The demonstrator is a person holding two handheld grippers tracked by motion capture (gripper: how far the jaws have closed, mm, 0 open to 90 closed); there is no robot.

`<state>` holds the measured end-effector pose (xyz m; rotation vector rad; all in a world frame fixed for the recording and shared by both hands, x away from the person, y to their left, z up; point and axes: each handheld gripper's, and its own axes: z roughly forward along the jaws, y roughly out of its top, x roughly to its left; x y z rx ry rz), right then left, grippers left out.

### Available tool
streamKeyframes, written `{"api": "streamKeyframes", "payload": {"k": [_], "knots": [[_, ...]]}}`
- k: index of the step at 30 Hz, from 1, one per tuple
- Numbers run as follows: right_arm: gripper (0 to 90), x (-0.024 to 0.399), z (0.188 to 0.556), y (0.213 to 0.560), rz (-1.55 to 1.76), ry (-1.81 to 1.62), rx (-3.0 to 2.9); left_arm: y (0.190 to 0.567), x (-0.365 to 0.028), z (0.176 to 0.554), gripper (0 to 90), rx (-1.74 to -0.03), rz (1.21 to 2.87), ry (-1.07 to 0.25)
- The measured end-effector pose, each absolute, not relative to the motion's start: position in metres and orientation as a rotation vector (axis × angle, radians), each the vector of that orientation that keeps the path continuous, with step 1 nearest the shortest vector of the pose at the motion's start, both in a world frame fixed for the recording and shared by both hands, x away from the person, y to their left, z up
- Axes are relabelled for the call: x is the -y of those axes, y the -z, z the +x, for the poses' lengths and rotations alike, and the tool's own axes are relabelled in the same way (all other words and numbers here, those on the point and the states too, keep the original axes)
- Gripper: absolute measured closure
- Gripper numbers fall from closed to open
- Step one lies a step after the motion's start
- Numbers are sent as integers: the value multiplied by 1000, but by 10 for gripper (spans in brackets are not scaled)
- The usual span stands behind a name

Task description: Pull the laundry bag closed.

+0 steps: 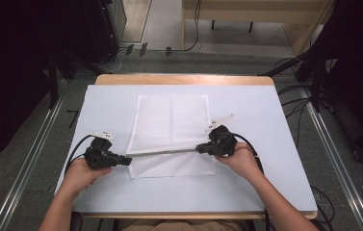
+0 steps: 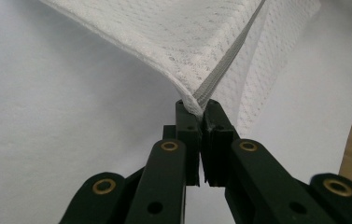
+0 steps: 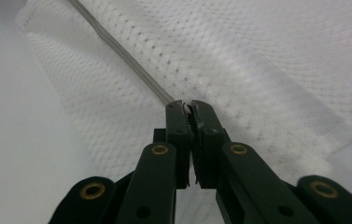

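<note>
White mesh laundry bag [image 1: 172, 132], centre of the high view, flat on the table [image 1: 265, 159]. Your left gripper [image 1: 127, 160] pinches its corner at the zipper's [image 1: 162, 153] end; your right gripper [image 1: 199, 148] clamps the other end, probably the pull. Judge it light, limp and snag-prone: grip the stitched zipper tape, not open mesh.

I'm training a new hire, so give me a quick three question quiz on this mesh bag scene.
1. True or false: both grippers are shut on the mesh bag.
2. What runs between the left gripper and the right gripper? A) a rope B) the bag's zipper C) a ruler
3. What colour is the table cover under the bag?

Key
1. True: the left one pinches the zipper's end at a corner, the right one the zipper farther along.
2. B
3. White.
</note>
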<state>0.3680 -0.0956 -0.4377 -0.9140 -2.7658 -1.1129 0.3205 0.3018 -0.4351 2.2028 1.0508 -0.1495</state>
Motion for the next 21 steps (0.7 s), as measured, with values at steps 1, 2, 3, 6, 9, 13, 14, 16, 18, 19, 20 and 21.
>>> {"api": "streamKeyframes", "payload": {"k": [1, 2, 3, 6, 9, 13, 14, 16, 18, 19, 20, 21], "knots": [[884, 97, 368, 438, -918, 1119, 2762, 435, -302, 320, 879, -1051, 2203, 149], [884, 98, 368, 438, -920, 1116, 2764, 435, -302, 320, 879, -1051, 2200, 154], [883, 99, 367, 438, -915, 1121, 2762, 435, -303, 320, 879, -1052, 2203, 153], [883, 101, 366, 437, -902, 1129, 2766, 435, -302, 320, 878, -1048, 2198, 153], [883, 103, 365, 437, -909, 1124, 2767, 434, -301, 320, 879, -1039, 2203, 153], [883, 107, 365, 437, -910, 1117, 2778, 434, -304, 320, 879, -1048, 2200, 157], [883, 109, 365, 437, -918, 1110, 2780, 434, -304, 319, 880, -1050, 2200, 155], [884, 112, 365, 437, -923, 1113, 2777, 434, -305, 319, 880, -1051, 2198, 153], [883, 115, 364, 437, -931, 1115, 2768, 434, -305, 319, 880, -1048, 2198, 153], [884, 116, 364, 437, -933, 1117, 2775, 434, -305, 320, 881, -1048, 2199, 153], [884, 117, 364, 437, -938, 1112, 2772, 435, -305, 320, 880, -1048, 2201, 155], [883, 118, 364, 437, -941, 1113, 2775, 435, -305, 320, 880, -1050, 2201, 155]]}}
